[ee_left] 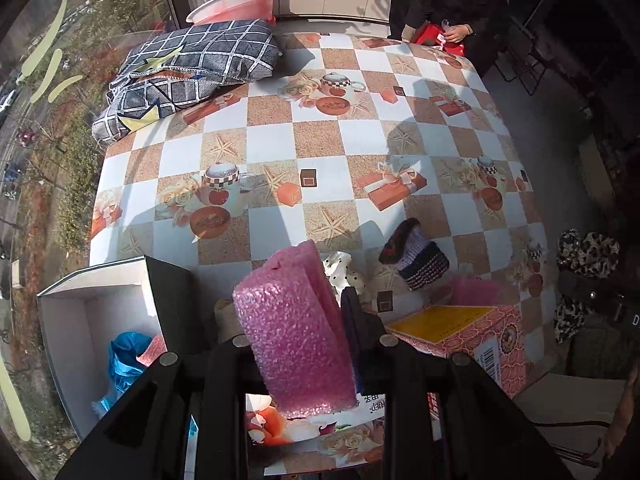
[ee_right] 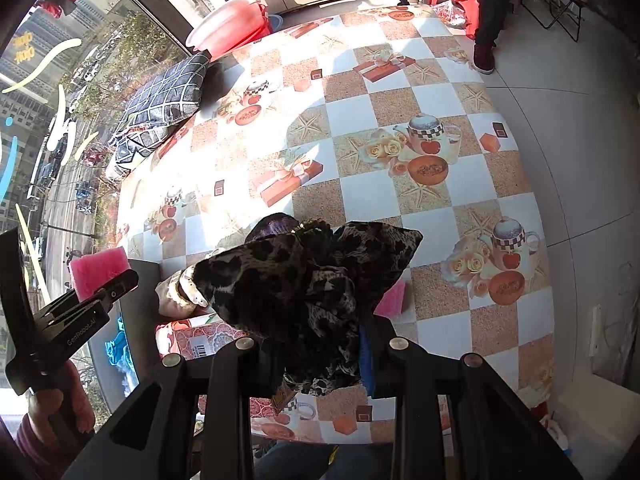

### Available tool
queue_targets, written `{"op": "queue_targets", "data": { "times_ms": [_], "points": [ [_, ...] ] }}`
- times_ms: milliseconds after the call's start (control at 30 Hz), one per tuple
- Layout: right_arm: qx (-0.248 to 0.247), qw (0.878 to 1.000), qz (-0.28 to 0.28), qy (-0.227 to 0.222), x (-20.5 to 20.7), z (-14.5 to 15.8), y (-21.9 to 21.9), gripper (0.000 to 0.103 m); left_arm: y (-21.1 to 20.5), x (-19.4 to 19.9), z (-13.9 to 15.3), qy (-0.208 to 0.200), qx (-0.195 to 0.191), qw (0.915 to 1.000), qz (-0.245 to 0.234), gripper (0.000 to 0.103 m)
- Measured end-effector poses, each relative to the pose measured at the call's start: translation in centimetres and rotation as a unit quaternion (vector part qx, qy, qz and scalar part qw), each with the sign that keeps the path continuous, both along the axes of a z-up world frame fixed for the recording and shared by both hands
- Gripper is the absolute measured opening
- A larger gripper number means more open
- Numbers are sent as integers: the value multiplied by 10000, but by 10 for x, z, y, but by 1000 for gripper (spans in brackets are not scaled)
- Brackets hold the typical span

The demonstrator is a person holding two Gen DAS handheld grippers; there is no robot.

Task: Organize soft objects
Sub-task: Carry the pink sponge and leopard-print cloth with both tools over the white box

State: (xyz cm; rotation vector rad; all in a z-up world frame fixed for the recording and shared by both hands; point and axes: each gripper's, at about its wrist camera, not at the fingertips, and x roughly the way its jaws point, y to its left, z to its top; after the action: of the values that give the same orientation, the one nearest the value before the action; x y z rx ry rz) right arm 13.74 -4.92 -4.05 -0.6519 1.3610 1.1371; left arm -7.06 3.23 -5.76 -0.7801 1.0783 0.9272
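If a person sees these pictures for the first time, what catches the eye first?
First, the pink foam block clamped in the left gripper, near the white box. Next, the leopard-print fabric bow held by the right gripper above the checkered tablecloth.

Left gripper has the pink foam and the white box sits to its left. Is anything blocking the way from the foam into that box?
Nothing visible blocks it. The pink foam is clamped in the left gripper, above the table. The white box is open-topped just to its left, with its black lid standing up on the near side. A blue bag already lies inside.
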Motion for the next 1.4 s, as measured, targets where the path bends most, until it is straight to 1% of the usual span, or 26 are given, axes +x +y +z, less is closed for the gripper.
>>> {"op": "queue_targets", "data": {
  "times_ms": [167,333,567,833,1033,1400],
  "points": [
    [51,9998,190,-2,-31,14,-7,30,-29,-12,10,-49,103,9997,-205,29],
    [107,9994,319,30,-61,24,-14,30,-46,-30,21,-142,192,9995,-201,29],
    [85,9983,582,54,-101,27,-20,30,-63,-53,29,-169,341,9991,-188,29],
    [63,9955,940,10,-139,27,-17,30,-72,-85,34,-195,474,9987,57,29],
    [23,9923,1240,-7,-166,25,-12,30,-74,-114,37,-212,536,9977,353,29],
    [10,9843,1764,-98,-208,25,-1,30,-78,-154,34,-235,555,9948,824,29]
  ]
}}
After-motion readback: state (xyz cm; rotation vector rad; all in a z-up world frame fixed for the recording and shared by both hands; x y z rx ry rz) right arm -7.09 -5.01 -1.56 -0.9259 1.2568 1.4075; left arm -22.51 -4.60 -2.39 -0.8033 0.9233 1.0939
